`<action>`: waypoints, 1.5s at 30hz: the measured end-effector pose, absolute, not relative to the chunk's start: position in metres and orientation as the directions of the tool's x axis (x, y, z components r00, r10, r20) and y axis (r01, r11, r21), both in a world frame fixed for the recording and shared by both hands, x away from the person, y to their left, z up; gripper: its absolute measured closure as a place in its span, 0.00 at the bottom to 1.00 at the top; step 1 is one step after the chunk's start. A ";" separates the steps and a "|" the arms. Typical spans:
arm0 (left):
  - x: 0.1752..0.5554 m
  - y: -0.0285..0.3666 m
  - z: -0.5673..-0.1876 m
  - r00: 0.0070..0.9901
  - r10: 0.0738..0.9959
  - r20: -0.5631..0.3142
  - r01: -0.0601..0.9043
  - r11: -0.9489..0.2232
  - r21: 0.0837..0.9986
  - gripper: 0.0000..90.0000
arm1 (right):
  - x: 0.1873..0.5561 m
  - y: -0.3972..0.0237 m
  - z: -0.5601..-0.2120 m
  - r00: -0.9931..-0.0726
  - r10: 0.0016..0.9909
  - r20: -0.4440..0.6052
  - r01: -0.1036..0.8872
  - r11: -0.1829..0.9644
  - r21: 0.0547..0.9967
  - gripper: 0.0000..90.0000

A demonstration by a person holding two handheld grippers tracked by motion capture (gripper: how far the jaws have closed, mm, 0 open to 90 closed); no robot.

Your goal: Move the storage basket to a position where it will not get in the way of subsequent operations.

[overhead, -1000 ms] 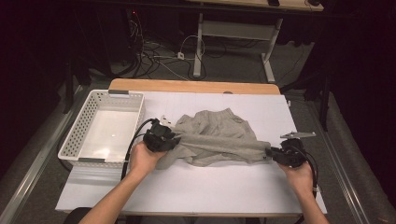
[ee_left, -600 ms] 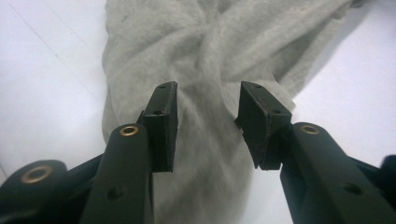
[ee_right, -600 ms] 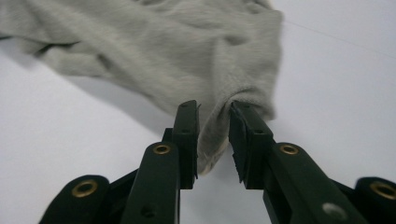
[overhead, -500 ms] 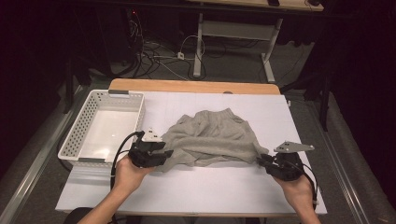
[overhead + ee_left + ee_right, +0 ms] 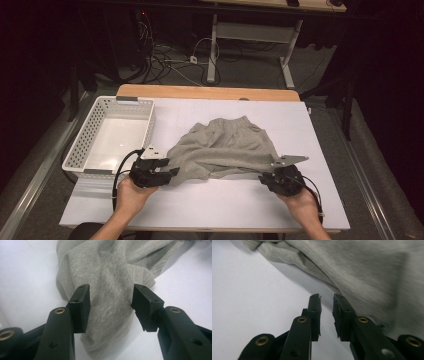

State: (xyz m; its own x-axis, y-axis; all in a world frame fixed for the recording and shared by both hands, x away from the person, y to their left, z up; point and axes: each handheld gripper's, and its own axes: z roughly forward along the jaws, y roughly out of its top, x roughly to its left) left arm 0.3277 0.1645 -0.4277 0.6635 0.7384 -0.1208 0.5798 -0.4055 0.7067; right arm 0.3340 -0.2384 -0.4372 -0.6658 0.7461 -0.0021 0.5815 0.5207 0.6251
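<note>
While the high view shows the grey garment (image 5: 225,147) spread mid-table between both hands, the left gripper view shows the left gripper (image 5: 110,307) released, its jaws having just widened astride a fold. The right gripper (image 5: 327,312) has narrowed, nothing between its jaws, cloth just beside. White table (image 5: 210,210), white basket (image 5: 112,132) at left, cables (image 5: 170,55) on the dark floor beyond.

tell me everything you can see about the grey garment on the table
The grey garment is a soft, heathered knit, rumpled and partly folded over itself, with stitched hems. It lies flat on the white table, beside the white basket. The left tool has just been opening; the cloth lies between its pads, unpinched. The right tool sits at its other edge, holding nothing.
</note>
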 end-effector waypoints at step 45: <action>0.338 0.171 -0.436 0.664 0.713 -0.225 0.629 -0.371 0.683 0.87 | 0.373 -0.216 -0.457 -0.666 0.745 -0.045 0.596 0.568 0.567 0.93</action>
